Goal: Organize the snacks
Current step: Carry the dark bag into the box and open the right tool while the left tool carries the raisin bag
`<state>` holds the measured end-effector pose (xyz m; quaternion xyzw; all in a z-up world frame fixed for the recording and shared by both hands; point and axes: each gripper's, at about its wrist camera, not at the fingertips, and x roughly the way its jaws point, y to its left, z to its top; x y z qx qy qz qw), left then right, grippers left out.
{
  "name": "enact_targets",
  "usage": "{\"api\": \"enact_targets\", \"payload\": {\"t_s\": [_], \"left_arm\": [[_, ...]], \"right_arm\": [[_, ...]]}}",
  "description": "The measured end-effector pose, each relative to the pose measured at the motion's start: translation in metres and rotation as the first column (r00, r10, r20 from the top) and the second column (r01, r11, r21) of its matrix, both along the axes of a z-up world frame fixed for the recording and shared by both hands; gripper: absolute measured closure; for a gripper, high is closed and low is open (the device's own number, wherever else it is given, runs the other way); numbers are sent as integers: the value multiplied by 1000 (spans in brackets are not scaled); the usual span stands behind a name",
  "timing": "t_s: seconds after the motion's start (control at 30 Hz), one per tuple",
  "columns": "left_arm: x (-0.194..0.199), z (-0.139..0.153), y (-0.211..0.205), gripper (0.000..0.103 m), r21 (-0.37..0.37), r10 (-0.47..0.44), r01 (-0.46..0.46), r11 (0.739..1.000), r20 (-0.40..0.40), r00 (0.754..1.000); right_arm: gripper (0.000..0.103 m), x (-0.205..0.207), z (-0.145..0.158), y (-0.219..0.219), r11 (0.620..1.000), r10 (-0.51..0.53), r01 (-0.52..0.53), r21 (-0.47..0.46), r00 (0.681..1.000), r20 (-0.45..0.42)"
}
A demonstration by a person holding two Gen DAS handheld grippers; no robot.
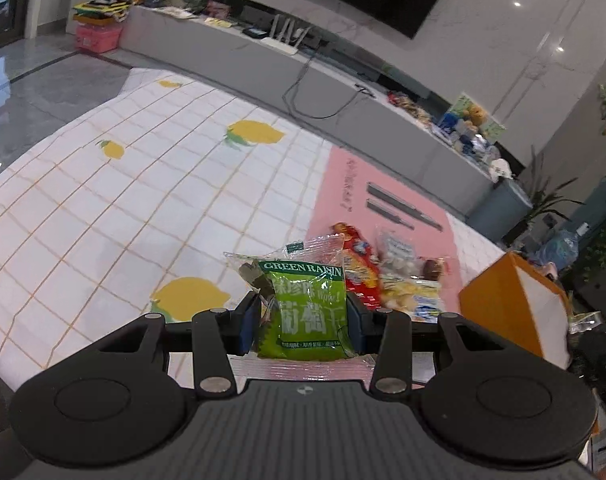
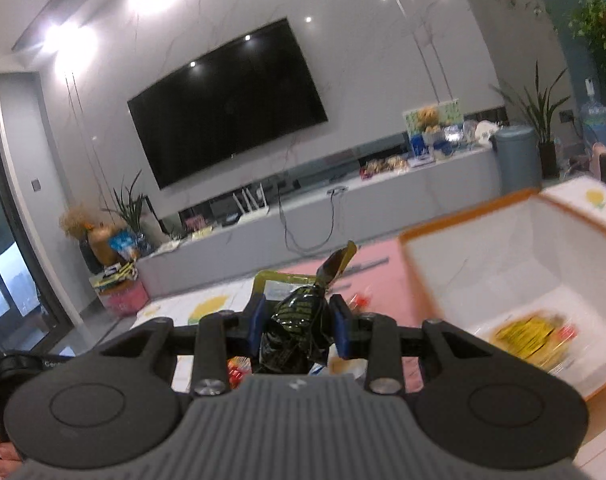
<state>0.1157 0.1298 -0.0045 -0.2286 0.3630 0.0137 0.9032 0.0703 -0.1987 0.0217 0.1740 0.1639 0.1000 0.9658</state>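
Left claw [image 1: 301, 312] clamps a green raisin packet; right claw [image 2: 299, 322] clamps a dark twisted-wrapper snack.

Left wrist view: the raisin packet [image 1: 307, 312] stands upright between the blue pads, long axis vertical, its top band reading "GREEN RAISIN", above the lemon-print table [image 1: 103, 208]; more snacks [image 1: 387, 276] lie just beyond.
Right wrist view: the dark snack [image 2: 299, 328] points up and away, twisted tail upper right, beside the orange-rimmed box [image 2: 463, 228].
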Motion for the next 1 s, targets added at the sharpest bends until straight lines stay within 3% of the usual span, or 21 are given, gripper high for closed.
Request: {"api": "enact_targets", "payload": {"t_s": [0.3,0.4,0.53,0.63,0.7,0.8,1.0], "left_arm": [[-26,37,-54,54,75,-149,141,987,124,981],[-34,47,-78,54,94,-202,190,977,150,968],[-45,61,-119,54,114,-292,275,954,176,940],[-47,67,-151,54,119,-366,350,929,162,916],[-48,68,-171,54,117,-412,397,910,167,896],[-44,65,-201,54,137,-470,452,881,157,869],[-36,48,-245,54,191,-535,511,838,110,837]], "right_arm": [[70,-36,23,-78,981,-132,143,-133,988,83],[70,-38,22,-103,981,-148,156,-117,986,75],[70,-31,12,-124,984,-146,149,-101,989,38],[70,-19,1,-131,980,-156,148,-133,987,-47],[70,-10,-7,-140,978,-194,182,-97,973,-125],[70,-6,-20,-152,978,-209,204,-49,962,-176],[70,8,-23,-158,957,-269,238,-164,940,-211]]}}
